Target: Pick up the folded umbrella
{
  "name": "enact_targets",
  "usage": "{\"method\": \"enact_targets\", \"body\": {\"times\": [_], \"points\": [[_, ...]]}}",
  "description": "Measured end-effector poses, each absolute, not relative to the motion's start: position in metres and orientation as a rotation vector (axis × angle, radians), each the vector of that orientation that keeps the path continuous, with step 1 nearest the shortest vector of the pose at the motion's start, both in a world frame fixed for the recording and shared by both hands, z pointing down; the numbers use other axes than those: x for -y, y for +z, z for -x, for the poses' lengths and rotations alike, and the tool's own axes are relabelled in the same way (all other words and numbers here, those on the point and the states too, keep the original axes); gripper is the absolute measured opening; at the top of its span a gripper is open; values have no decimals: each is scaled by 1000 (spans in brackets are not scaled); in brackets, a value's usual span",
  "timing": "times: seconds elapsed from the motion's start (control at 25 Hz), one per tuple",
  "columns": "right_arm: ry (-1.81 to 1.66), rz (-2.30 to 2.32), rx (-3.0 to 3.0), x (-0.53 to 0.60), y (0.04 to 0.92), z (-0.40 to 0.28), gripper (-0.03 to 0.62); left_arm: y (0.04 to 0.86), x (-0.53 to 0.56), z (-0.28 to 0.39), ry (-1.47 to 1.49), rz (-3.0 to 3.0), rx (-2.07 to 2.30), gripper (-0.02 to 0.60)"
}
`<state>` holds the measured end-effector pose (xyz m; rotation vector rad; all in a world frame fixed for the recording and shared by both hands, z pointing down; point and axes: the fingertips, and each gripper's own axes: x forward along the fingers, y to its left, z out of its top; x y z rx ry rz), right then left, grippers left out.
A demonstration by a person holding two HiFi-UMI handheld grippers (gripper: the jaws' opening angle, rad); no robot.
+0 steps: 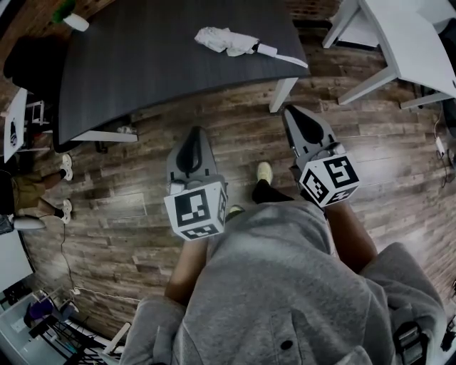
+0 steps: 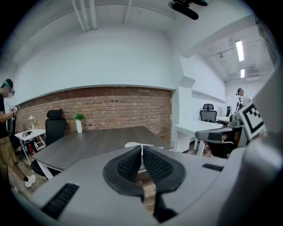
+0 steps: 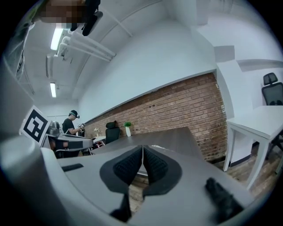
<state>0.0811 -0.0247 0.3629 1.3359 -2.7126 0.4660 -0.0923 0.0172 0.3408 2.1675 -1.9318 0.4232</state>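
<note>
An office room with a wood-plank floor (image 1: 142, 185) and a brick wall (image 2: 106, 110) is shown. A dark table (image 1: 142, 71) stands ahead of the person, and a white table (image 1: 406, 43) stands to its right. The folded umbrella (image 1: 226, 40) is seen lying on the dark table, near the right-hand corner closest to the person, with its handle (image 1: 266, 50) turned toward that corner. The left claw (image 1: 194, 132) and the right claw (image 1: 291, 111) are held over the floor, well apart from the umbrella. Each is pressed fully together, with nothing between its jaws.

The umbrella is judged to be light. Its loosely bunched white fabric would be soft and probably slippery, wrapped over a stiff core of ribs and shaft. A hold is best taken across the middle of the bundle, where the ribs give firmness, or on the rigid handle. Fabric pinched alone could slide or unfurl. A claw would first have to be opened.

Counted are one umbrella, two claws, two tables, and one potted plant (image 1: 71, 18) at the dark table's far corner.
</note>
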Motion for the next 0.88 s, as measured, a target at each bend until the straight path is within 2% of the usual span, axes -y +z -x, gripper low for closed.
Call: {"method": "enact_targets", "body": {"times": [0.88], "points": [[435, -1305, 2779, 77, 353, -114, 25, 330, 26, 69, 450, -2155, 2003, 20]]}}
